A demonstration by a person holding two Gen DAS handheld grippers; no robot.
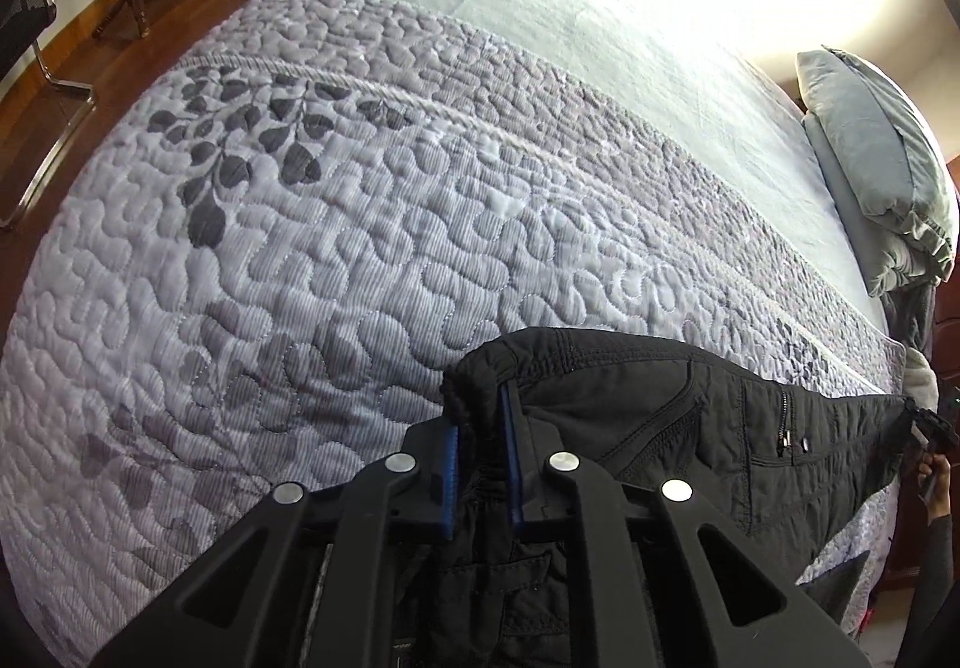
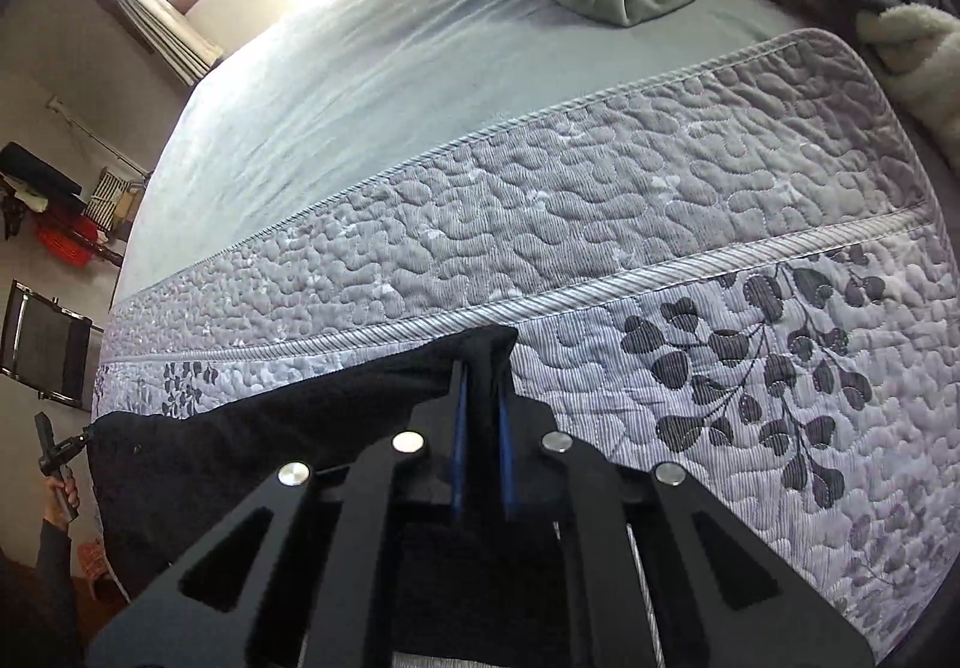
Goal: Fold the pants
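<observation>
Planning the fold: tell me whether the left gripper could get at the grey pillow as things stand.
Probably not. The left gripper is shut on the black pants, which the right gripper also clamps, and the grey pillow lies far across the quilted bedspread.

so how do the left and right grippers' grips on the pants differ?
The left gripper pinches a thick, bunched corner by the zip and pocket; the right gripper pinches a flatter, plain corner. Fabric bulges over the left one's tips but peaks neatly over the right one's. Both are shut on the black pants, stretched between them over the quilt.
</observation>
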